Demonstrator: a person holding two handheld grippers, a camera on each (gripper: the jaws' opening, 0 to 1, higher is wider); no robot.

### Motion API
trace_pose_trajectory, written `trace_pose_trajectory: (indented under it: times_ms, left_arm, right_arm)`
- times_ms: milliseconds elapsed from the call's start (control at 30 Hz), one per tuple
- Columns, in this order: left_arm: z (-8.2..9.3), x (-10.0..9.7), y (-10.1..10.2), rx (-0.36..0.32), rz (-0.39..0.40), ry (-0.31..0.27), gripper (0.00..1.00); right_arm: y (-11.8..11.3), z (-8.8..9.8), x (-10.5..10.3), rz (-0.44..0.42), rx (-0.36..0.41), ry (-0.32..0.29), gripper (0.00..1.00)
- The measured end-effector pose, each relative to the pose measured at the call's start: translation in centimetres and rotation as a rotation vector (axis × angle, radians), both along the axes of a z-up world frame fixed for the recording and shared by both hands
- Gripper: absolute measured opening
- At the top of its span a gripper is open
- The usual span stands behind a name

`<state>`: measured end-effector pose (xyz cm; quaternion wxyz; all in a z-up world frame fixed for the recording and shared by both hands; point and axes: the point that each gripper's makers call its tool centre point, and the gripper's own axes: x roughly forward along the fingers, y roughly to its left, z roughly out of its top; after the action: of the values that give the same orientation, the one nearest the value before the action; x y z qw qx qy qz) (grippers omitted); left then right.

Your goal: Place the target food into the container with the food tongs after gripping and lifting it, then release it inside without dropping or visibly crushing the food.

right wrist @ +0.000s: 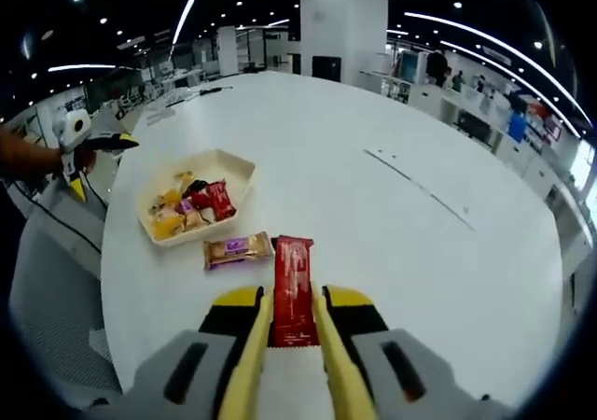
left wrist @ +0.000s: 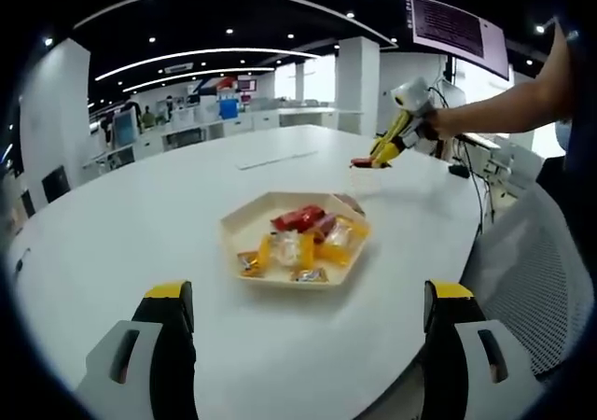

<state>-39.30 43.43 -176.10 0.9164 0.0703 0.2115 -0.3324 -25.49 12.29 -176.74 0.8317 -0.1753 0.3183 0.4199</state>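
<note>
A cream hexagonal tray (left wrist: 244, 224) (right wrist: 237, 168) sits on the white table and holds several wrapped snacks, among them a red packet (left wrist: 298, 217) (right wrist: 220, 199). My right gripper (right wrist: 293, 301) is shut on a long red snack bar (right wrist: 293, 261), which sticks out ahead of the jaws. The left gripper view shows that gripper (left wrist: 384, 151) beyond the tray, with the red bar (left wrist: 362, 162) low over the table. I cannot tell whether the bar touches the table. My left gripper (left wrist: 308, 294) is open in front of the tray with nothing between its jaws.
A brown and purple packet (right wrist: 239, 249) lies on the table between the tray and the red bar. The round white table (left wrist: 140, 215) has wide bare room around the tray. A mesh chair (left wrist: 532, 271) stands at its edge. A person's arm (left wrist: 508, 103) holds the right gripper.
</note>
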Motion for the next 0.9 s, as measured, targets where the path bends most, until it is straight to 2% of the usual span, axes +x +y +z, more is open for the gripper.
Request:
trace_pose_trajectory:
  times_ms: [167, 400, 533, 700, 900]
  left_arm:
    - [0.1, -0.1, -0.1, -0.002, -0.005, -0.005, 1.0]
    - [0.3, -0.1, -0.3, -0.003, -0.013, -0.014, 1.0]
    - [0.4, -0.1, -0.2, -0.01, -0.012, -0.019, 1.0]
    - [0.4, -0.1, -0.4, -0.008, -0.021, -0.02, 1.0]
    - [0.5, -0.1, -0.4, -0.009, -0.022, -0.022, 1.0]
  right_arm:
    - [1.1, 0.5, -0.5, -0.019, 0.024, 0.001, 0.24]
    - [1.1, 0.6, -0.6, -0.027, 0.015, 0.006, 0.24]
    - [1.5, 1.4, -0.3, -0.04, 0.034, 0.0, 0.24]
    - [2.6, 2.3, -0.4, -0.023, 0.038, -0.014, 0.24]
    - [3.4, 2.4, -0.2, -0.008, 0.034, -0.02, 0.24]
